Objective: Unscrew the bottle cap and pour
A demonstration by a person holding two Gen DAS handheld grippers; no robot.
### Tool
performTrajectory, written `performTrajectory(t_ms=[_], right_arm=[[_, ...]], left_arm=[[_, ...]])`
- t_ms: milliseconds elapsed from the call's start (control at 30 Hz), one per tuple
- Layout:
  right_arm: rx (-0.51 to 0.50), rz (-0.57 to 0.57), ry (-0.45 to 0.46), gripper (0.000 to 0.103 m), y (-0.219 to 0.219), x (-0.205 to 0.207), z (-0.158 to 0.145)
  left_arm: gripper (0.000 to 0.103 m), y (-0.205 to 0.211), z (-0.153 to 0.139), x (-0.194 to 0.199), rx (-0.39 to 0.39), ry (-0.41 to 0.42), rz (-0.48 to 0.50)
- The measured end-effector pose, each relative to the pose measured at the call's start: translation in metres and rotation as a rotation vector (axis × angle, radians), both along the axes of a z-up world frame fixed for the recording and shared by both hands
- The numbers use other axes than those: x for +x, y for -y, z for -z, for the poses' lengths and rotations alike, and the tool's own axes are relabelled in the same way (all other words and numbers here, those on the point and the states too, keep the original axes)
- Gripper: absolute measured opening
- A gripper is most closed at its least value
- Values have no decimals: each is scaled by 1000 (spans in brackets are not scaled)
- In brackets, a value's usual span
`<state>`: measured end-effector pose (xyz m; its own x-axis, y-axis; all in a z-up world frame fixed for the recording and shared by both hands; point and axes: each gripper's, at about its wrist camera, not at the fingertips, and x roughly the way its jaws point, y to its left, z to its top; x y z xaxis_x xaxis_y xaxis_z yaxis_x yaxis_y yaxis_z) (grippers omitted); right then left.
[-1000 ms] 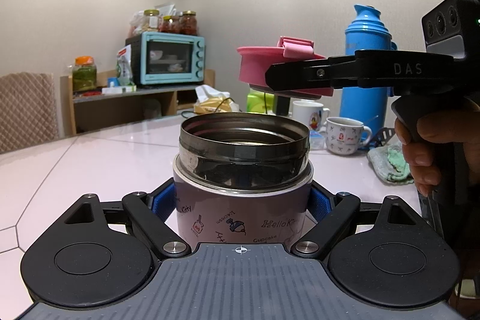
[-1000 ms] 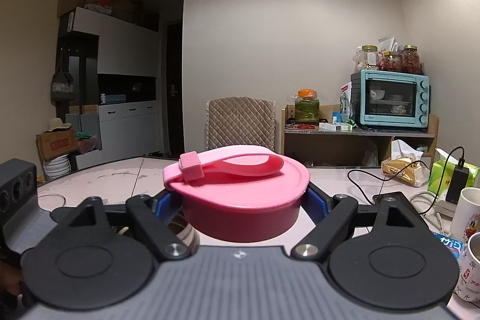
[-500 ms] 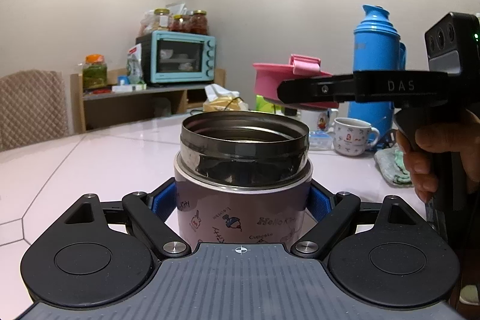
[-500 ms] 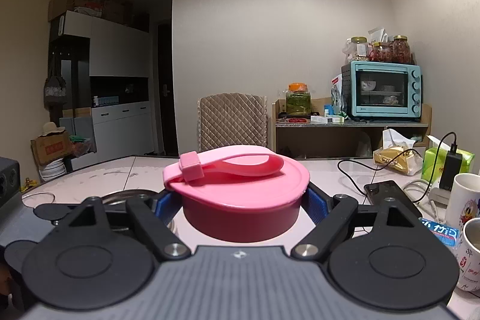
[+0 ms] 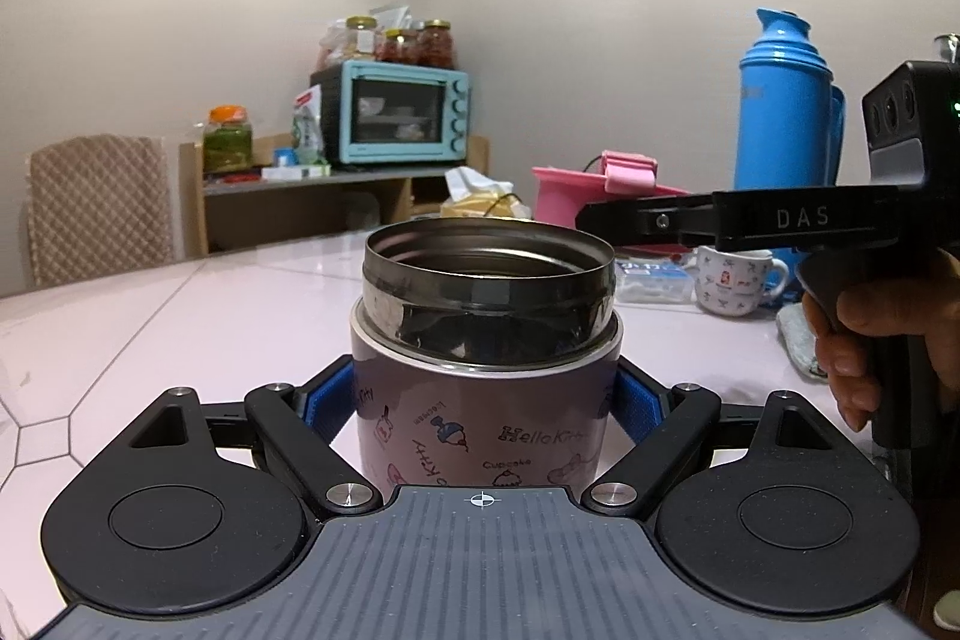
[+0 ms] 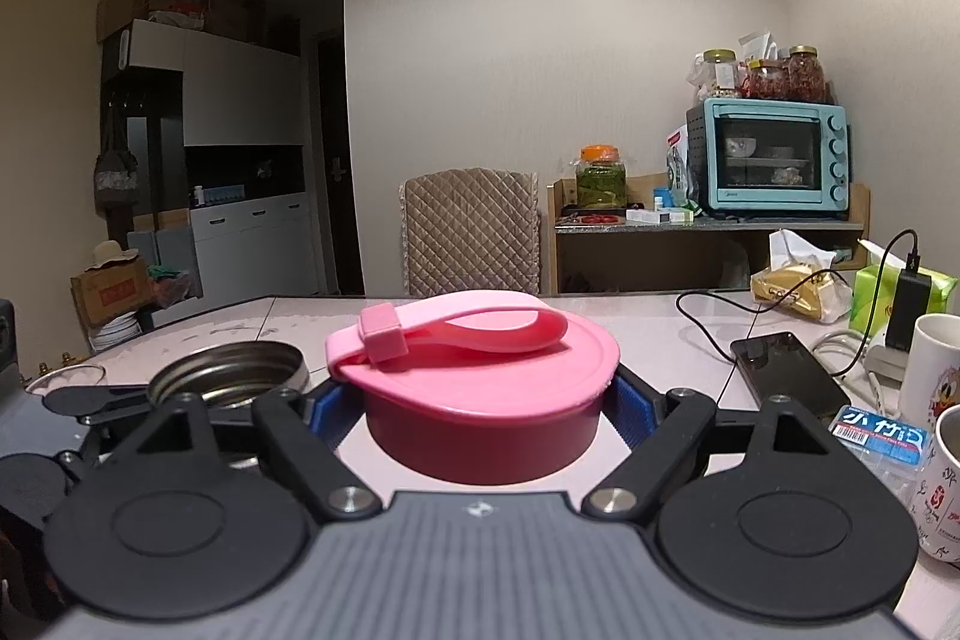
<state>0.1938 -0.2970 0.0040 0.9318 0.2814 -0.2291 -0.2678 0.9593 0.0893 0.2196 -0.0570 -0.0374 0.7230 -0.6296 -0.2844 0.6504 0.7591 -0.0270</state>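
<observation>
My left gripper (image 5: 485,403) is shut on a pink Hello Kitty food jar (image 5: 483,418) with a steel open mouth, upright on the pink table. My right gripper (image 6: 483,403) is shut on the jar's pink cap (image 6: 480,400), which has a looped strap on top. In the left wrist view the cap (image 5: 576,193) is held beyond and to the right of the jar, level with its rim. In the right wrist view the jar's open mouth (image 6: 225,373) sits to the left of the cap.
A white mug (image 5: 735,280), a blue thermos (image 5: 786,124) and a cloth (image 5: 795,340) stand at the right. A phone with cable (image 6: 780,370), a tissue pack (image 6: 879,439) and mugs (image 6: 927,370) lie right of the cap. A shelf with a toaster oven (image 6: 774,157) is behind.
My right gripper has carried the cap to the right and down, away from above the jar's mouth. The jar stays held in my left gripper.
</observation>
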Motion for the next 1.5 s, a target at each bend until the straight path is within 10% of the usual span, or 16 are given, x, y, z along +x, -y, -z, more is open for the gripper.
performTrajectory(t_ms=[1500], right_arm=[[-14, 2, -85, 85, 11, 9, 23]], left_arm=[[90, 31, -7, -16, 3, -4, -356]])
